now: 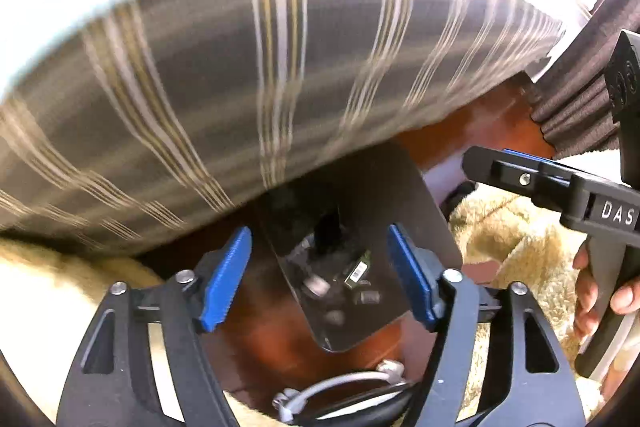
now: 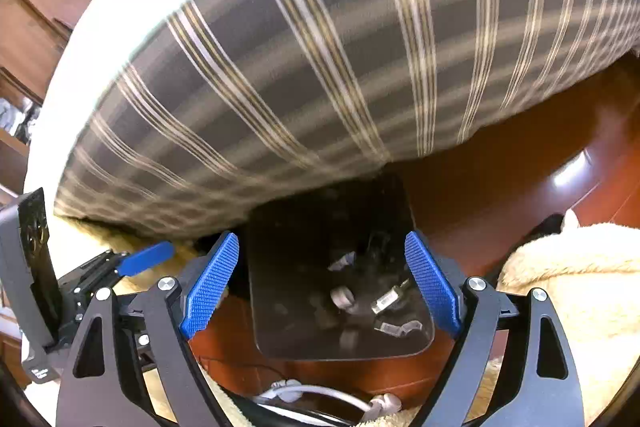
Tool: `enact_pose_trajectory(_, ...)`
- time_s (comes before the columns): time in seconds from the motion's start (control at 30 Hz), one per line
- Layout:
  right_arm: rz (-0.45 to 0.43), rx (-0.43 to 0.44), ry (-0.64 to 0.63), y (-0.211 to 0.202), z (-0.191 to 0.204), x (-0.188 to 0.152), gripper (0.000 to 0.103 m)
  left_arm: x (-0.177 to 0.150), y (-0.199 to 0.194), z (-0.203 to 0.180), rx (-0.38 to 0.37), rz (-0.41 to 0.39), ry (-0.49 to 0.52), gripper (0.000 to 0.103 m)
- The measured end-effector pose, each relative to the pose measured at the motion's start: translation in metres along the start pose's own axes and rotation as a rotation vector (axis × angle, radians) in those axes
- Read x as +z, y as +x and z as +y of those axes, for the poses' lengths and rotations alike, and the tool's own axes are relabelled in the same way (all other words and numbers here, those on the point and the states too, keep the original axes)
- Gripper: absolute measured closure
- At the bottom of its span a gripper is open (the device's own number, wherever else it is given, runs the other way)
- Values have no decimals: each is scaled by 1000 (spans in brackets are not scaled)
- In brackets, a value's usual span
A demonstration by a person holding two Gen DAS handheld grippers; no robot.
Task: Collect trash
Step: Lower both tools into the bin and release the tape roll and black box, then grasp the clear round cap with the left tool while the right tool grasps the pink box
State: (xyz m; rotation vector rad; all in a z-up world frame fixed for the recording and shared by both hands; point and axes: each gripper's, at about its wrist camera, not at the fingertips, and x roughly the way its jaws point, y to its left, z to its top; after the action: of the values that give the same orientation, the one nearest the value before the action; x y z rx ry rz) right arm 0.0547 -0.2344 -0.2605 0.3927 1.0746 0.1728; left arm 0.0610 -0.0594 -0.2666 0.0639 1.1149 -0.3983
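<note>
Over the red-brown floor (image 2: pixel 520 195), both hand-held grippers (image 1: pixel 320 279) (image 2: pixel 322 287) tilt steeply down, spread empty above the black bin (image 2: pixel 304 227).

Left gripper (image 1: pixel 320 275): two black plastic arms with triangular cut-outs, each ending in a bright blue ribbed pad (image 1: pixel 226 277), with silver screws just behind the pads. Right gripper (image 2: pixel 322 285): the same build, its blue pads (image 2: pixel 432 283) finely knurled, silver screws at the pad bases. Seen from the left wrist, its black body reads "DAS" in white letters behind the fingers, above a dark handle held by a hand (image 1: pixel 600 291).
</note>
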Motion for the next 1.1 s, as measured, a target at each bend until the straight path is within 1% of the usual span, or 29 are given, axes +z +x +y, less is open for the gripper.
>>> enact_pose_trajectory(0.03, -20, 3, -4, -8, 2, 3, 17, 3, -13, -2, 4, -35, 13, 30)
enact_pose_trajectory(0.13, -98, 19, -24, -39, 10, 13, 16, 9, -42, -7, 3, -108, 37, 25)
enact_pose_trajectory(0.23, -173, 25, -59, -67, 19, 24, 14, 14, -70, -6, -12, -168, 49, 23)
enact_pose_trajectory(0.33, -232, 24, -114, -91, 33, 37, 13, 21, -98, -3, -2, -236, 53, 21)
enact_pose_trajectory(0.43, -278, 14, -164, -103, 45, 55, 12, 33, -123, 4, 10, -298, 43, 19)
enact_pose_trajectory(0.5, -301, 11, -189, -108, 52, 71, 12, 39, -131, 9, 17, -323, 37, 18)
enact_pose_trajectory(0.53, -313, 19, -203, -111, 57, 79, 12, 44, -135, 14, 33, -333, 34, 18)
enact_pose_trajectory(0.6, -333, 22, -229, -112, 66, 92, 12, 54, -143, 22, 77, -346, 23, 18)
enact_pose_trajectory(0.63, -340, 21, -238, -111, 70, 100, 12, 58, -143, 23, 85, -348, 20, 18)
enact_pose_trajectory(0.73, -339, 28, -245, -101, 79, 120, 12, 77, -144, 40, 76, -333, -5, 18)
enact_pose_trajectory(0.9, -327, -20, -248, -81, 88, 155, 12, 101, -141, 55, 97, -331, -13, 18)
enact_pose_trajectory(1.0, -319, -44, -246, -69, 89, 176, 12, 129, -138, 70, 118, -356, -47, 18)
enact_pose_trajectory(1.1, -324, -52, -243, -59, 93, 200, 14, 160, -135, 82, 114, -374, -79, 19)
